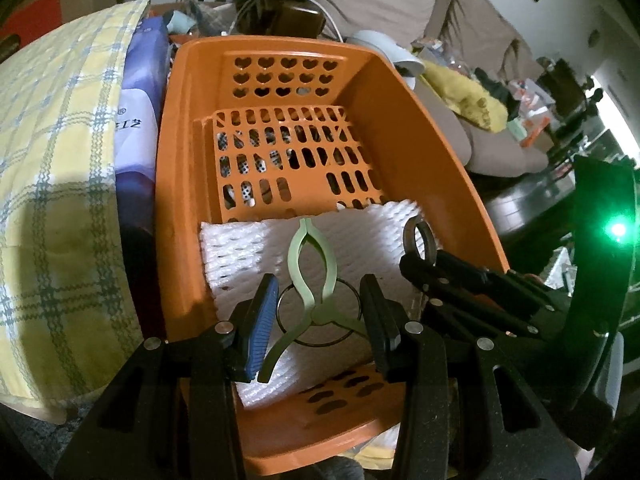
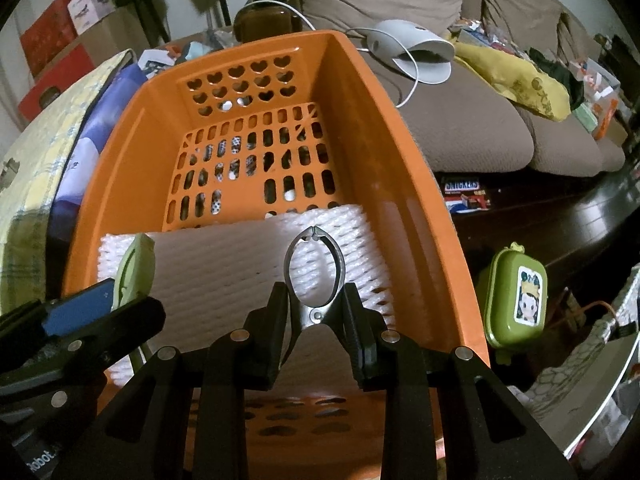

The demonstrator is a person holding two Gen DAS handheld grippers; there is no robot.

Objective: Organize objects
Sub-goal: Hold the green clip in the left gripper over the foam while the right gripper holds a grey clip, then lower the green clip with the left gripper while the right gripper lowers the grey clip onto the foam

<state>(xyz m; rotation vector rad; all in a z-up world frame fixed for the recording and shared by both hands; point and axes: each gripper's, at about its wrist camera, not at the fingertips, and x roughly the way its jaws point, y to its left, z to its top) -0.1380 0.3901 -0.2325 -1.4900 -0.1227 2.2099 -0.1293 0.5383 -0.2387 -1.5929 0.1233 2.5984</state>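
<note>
An orange plastic basket (image 1: 420, 128) with heart holes holds white foam netting (image 1: 248, 248); both also show in the right wrist view, the basket (image 2: 376, 128) and the netting (image 2: 224, 264). My left gripper (image 1: 320, 316) has its jaws apart around a pale green clip (image 1: 312, 264) that rests on the netting; the fingers (image 1: 260, 312) stand beside it with a gap. My right gripper (image 2: 316, 312) is shut on a dark metal clip (image 2: 316, 268), held over the netting at the basket's near right. That clip also shows in the left wrist view (image 1: 420, 240).
A yellow plaid pillow (image 1: 52, 184) and a purple pack (image 1: 140, 120) lie left of the basket. A brown sofa (image 2: 480, 132) with a white device (image 2: 416, 48) and yellow cloth (image 2: 524, 80) is to the right. A green case (image 2: 516, 296) stands by the basket's right wall.
</note>
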